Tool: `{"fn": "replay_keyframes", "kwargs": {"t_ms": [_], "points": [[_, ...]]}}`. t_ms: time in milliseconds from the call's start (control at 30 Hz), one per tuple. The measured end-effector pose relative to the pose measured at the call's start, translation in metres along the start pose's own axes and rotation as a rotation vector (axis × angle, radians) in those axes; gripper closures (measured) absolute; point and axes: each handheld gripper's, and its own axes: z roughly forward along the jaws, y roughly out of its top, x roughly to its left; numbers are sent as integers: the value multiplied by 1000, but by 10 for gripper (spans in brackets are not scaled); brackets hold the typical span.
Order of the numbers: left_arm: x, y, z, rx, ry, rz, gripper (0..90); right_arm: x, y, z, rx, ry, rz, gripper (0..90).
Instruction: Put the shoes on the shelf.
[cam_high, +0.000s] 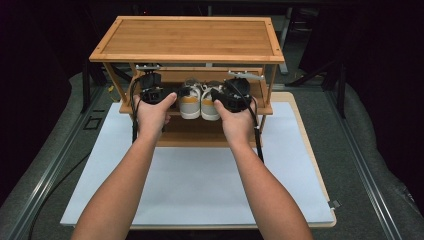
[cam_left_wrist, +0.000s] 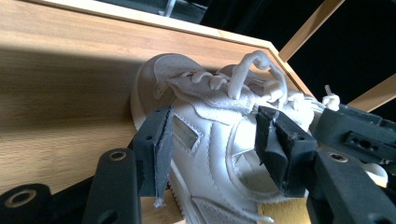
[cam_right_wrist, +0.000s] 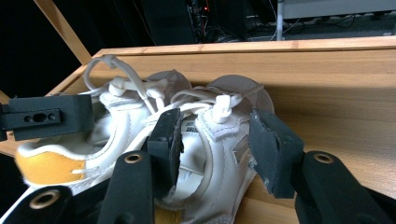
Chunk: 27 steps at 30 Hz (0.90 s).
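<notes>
Two white sneakers with yellow heel tabs stand side by side on the middle shelf (cam_high: 250, 107) of a bamboo shoe rack, heels toward me. My left gripper (cam_high: 176, 93) (cam_left_wrist: 217, 140) straddles the left shoe (cam_high: 190, 104) (cam_left_wrist: 210, 126), its pads pressed against both sides near the collar. My right gripper (cam_high: 218, 95) (cam_right_wrist: 217, 144) grips the right shoe (cam_high: 210, 104) (cam_right_wrist: 219, 140) the same way, with one pad between the two shoes. Both shoes rest on the shelf board.
The rack's top board (cam_high: 190, 37) overhangs the shelf, and slanted side struts (cam_high: 270, 85) flank it. A lower shelf (cam_high: 195, 135) lies beneath. The rack stands on a white mat (cam_high: 200, 185) over the table, which is bare in front.
</notes>
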Motion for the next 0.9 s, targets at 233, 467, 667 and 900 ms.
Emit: {"fn": "replay_keyframes", "kwargs": {"t_ms": [233,467,667,900], "points": [[2,-5,-9,-24,-3,-2,489,-1,0,-9,-25,0,-6,535],[3,-10,-22,-61,-10,13,571,2,-5,-21,-49,22,-17,574],[5,-15,-29,-80,-22,30,665,0,-8,-27,-70,20,-27,645],[8,-19,-36,-106,-15,51,820,-8,-13,-35,-88,21,-34,809]]}}
